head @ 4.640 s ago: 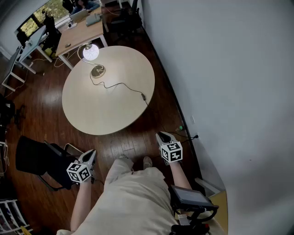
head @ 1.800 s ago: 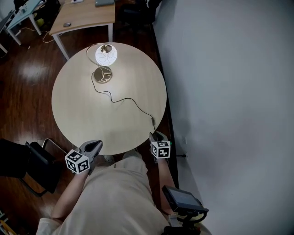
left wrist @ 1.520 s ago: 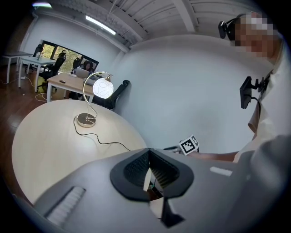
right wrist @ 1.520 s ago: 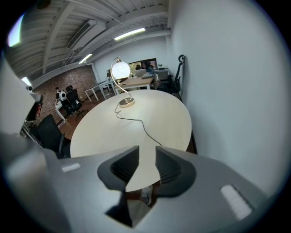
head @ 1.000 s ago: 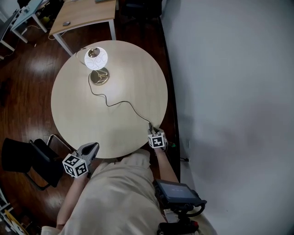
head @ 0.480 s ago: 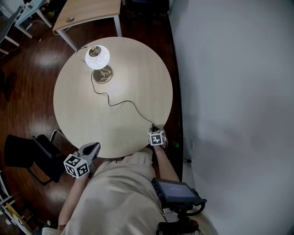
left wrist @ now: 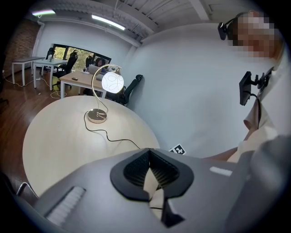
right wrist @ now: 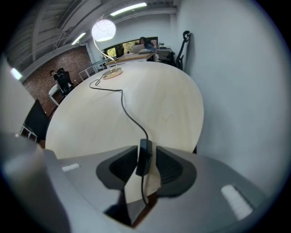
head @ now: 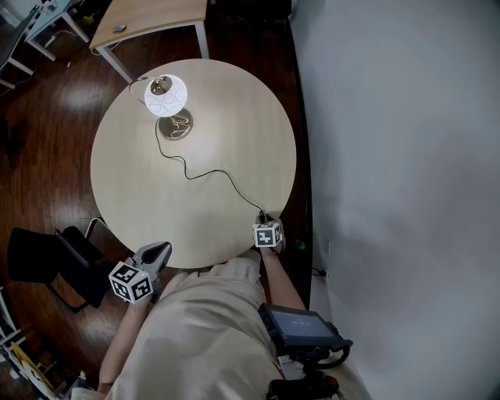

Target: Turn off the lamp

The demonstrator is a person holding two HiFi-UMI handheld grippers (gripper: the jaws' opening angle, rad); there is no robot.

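Observation:
The lamp (head: 166,95) stands lit at the far side of the round table (head: 133,187), its white globe glowing over a brass base (head: 176,125). A black cord (head: 207,172) runs from the base to an inline switch (right wrist: 145,157) at the near right edge. My right gripper (head: 264,221) points steeply down over that edge. The switch sits between its jaws, which are opening slightly, and a sliver of table shows beside the right pad. My left gripper (head: 159,250) hangs off the table's near left edge, shut and empty. The lamp (left wrist: 112,82) is far ahead of it.
A white wall (head: 391,156) runs close along the table's right side. A black chair (head: 47,262) stands near left on the dark wood floor. A wooden desk (head: 148,19) sits beyond the lamp. A black device (head: 301,328) hangs at the person's waist.
The person has walked up to the table. Over the last second the right gripper settled slightly lower around the cord switch. The left gripper stayed put and the lamp stays lit.

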